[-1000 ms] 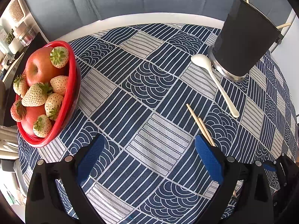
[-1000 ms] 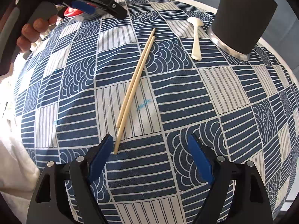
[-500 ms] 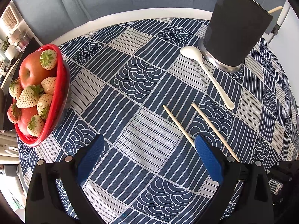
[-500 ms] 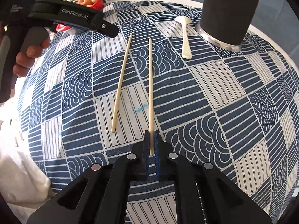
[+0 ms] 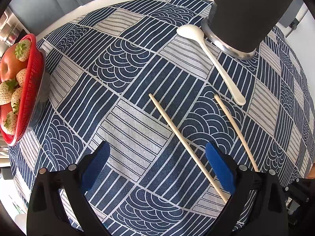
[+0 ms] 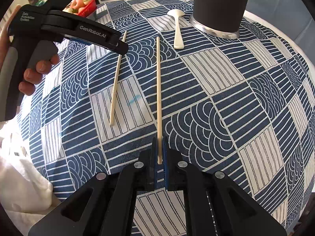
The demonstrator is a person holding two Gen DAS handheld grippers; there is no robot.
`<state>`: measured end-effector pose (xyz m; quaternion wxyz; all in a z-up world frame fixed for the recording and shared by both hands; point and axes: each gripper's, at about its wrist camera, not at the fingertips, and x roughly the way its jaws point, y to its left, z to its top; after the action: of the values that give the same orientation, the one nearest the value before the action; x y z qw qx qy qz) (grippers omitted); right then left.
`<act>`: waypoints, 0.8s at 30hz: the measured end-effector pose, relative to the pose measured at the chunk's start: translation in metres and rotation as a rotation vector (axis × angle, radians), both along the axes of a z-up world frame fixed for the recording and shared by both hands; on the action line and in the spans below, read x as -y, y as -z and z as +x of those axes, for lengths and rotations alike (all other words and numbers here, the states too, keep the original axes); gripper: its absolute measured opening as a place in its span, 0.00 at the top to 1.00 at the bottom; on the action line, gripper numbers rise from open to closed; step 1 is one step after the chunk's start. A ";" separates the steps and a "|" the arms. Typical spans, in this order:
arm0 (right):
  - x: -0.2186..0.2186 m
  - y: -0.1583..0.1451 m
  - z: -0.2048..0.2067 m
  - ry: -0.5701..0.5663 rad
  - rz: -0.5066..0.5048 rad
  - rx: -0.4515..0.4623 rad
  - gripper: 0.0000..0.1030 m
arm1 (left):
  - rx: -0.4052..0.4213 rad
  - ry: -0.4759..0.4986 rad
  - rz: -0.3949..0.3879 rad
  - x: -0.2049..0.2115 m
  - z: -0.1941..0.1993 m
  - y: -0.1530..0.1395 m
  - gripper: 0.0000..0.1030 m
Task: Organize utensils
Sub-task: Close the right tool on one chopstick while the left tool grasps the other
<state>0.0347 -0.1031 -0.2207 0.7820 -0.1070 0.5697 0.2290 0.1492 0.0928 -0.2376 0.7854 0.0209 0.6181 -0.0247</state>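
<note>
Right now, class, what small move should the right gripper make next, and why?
Probably lift: the right gripper is shut on one chopstick, which points toward the dark holder; the other chopstick and the spoon lie on the cloth.

holder top cropped, basket cut off

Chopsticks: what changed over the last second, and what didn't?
The right gripper went from open to shut on one chopstick at its near end, swinging it away from the other chopstick, which had lain against it. They now lie apart. The left gripper stayed open and moved in over the other chopstick. White spoon, black utensil holder and fruit basket unchanged.
</note>
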 end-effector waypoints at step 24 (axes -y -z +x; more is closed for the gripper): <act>0.035 -0.002 0.022 0.154 0.235 -0.161 0.96 | -0.160 -0.065 -0.029 -0.045 0.005 0.002 0.95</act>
<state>0.0562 -0.1380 -0.2191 0.7562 0.0480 0.6063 0.2414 0.1547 0.1382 -0.2398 0.7340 -0.0127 0.6790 -0.0096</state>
